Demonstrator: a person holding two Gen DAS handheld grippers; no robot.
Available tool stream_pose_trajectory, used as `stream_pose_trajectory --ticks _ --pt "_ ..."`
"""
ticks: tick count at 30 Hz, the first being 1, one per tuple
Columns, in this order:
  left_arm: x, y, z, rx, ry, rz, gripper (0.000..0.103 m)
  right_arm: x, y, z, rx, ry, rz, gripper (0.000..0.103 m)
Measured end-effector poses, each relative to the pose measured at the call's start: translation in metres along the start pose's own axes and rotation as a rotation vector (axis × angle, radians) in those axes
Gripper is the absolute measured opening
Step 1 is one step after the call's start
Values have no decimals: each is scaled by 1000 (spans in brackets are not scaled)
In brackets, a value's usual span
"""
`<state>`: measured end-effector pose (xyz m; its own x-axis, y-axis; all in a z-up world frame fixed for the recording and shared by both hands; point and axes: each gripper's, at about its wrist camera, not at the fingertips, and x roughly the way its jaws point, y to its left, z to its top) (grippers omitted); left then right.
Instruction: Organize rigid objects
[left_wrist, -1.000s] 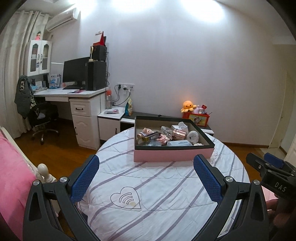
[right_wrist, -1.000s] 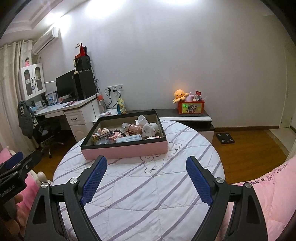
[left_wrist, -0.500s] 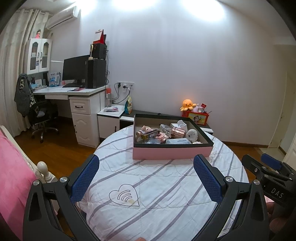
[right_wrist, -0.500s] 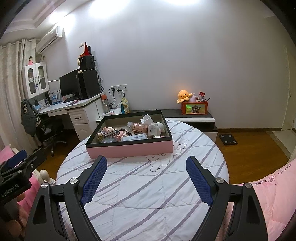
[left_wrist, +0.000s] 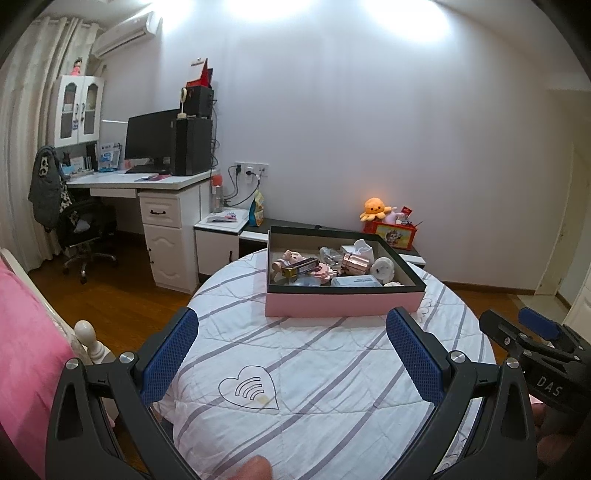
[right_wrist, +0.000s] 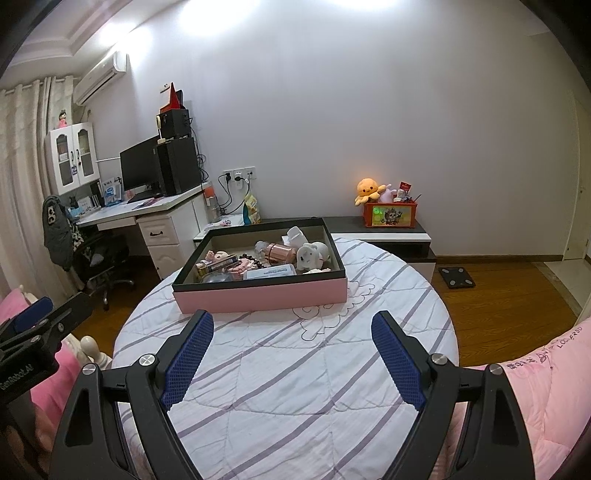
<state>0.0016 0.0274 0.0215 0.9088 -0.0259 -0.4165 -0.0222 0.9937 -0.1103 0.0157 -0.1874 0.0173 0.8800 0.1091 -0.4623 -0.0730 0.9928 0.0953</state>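
A: Pink-sided box (left_wrist: 341, 304) with a black rim sits on the striped quilt (left_wrist: 332, 369), straight ahead of the left gripper (left_wrist: 291, 328), beyond the jaw tips, not touching.
B: Jaws?
A: Left spread wide, nothing between them. Right gripper (right_wrist: 291, 328) same, wide apart and empty; box (right_wrist: 258, 295) lies ahead of it, shifted toward its left jaw.
B: Contents?
A: Clutter: white elephant figure (right_wrist: 310, 254), rose-gold cylinder (right_wrist: 279, 251), light blue flat pack (right_wrist: 271, 273), pink blocky toy (left_wrist: 323, 272), dark bar-shaped item (left_wrist: 299, 266). All inside the box, jumbled, touching each other.
B: Background?
A: Beyond the box, a low cabinet with a red toy box (right_wrist: 389, 214) and an orange plush octopus (right_wrist: 367, 188) on it. White table (left_wrist: 147, 181) with a monitor (left_wrist: 147, 138), far ahead past the left jaw.
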Motion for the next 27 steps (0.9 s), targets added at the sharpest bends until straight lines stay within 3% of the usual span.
stream_pose_trajectory --ticks 5,19,27 --pt "2 1 0 -5 21 -42 103 1 2 -2 -4 3 -3 89" --pt "-1 -14 1 90 -8 23 103 3 2 -3 -8 9 2 89" --pt "-5 -13 4 85 -12 1 103 2 2 -2 -4 2 -1 89"
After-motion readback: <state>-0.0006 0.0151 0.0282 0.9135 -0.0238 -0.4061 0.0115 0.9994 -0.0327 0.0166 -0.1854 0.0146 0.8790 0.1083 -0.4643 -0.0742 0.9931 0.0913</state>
